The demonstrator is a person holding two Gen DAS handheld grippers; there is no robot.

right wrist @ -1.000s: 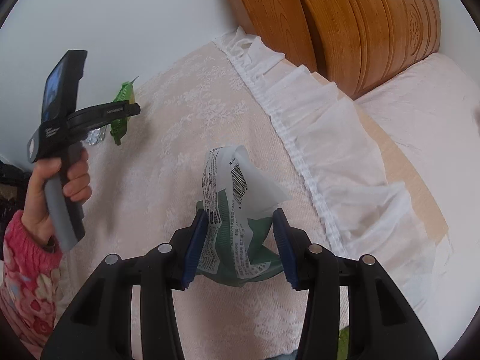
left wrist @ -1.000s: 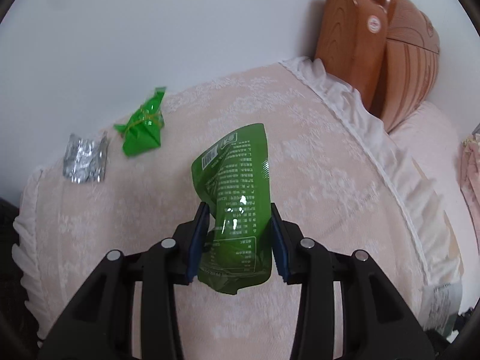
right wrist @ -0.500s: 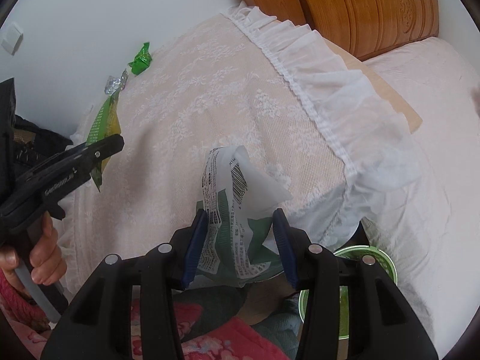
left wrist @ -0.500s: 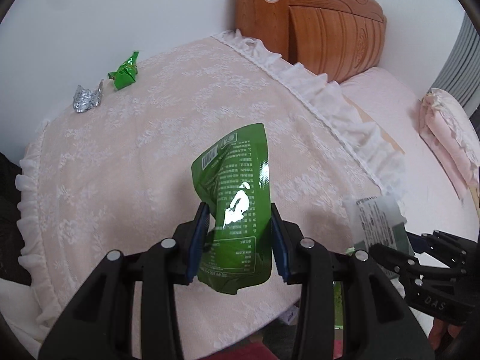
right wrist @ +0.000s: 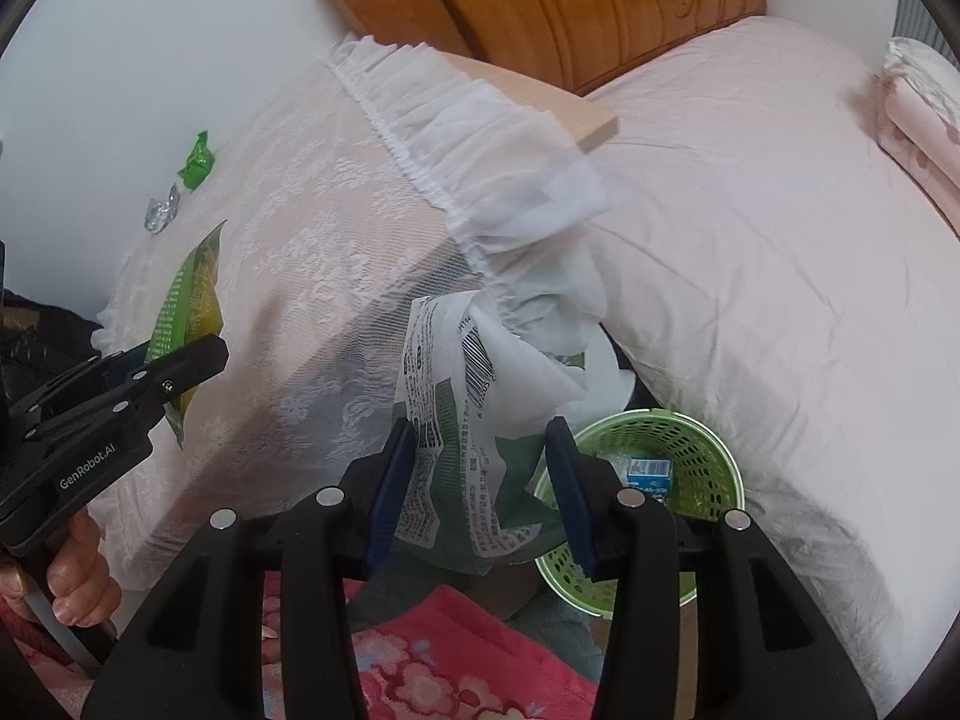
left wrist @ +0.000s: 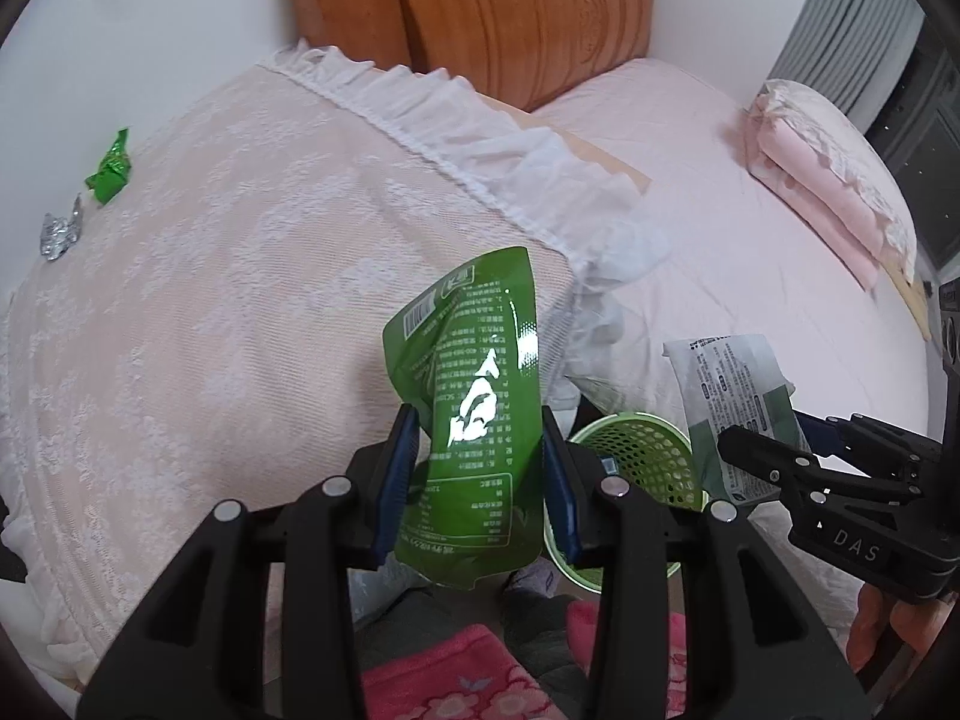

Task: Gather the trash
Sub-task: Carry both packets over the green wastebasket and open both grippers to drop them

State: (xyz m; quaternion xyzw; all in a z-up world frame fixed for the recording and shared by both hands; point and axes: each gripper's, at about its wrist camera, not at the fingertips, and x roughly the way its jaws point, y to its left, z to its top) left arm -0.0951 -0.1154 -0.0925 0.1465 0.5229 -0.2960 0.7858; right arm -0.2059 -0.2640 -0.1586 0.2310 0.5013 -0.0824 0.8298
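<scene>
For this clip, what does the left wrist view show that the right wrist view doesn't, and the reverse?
Only the left wrist view shows the printed back of the green snack bag between the left gripper fingers, and the grey curtain.

Only the right wrist view shows a small blue carton inside the green mesh basket, and the barcode face of the white-and-green wrapper in the right gripper.

Both show the basket, both held pieces, the small green wrapper and foil wrapper left on the lace-covered table, the headboard and the bed.
</scene>
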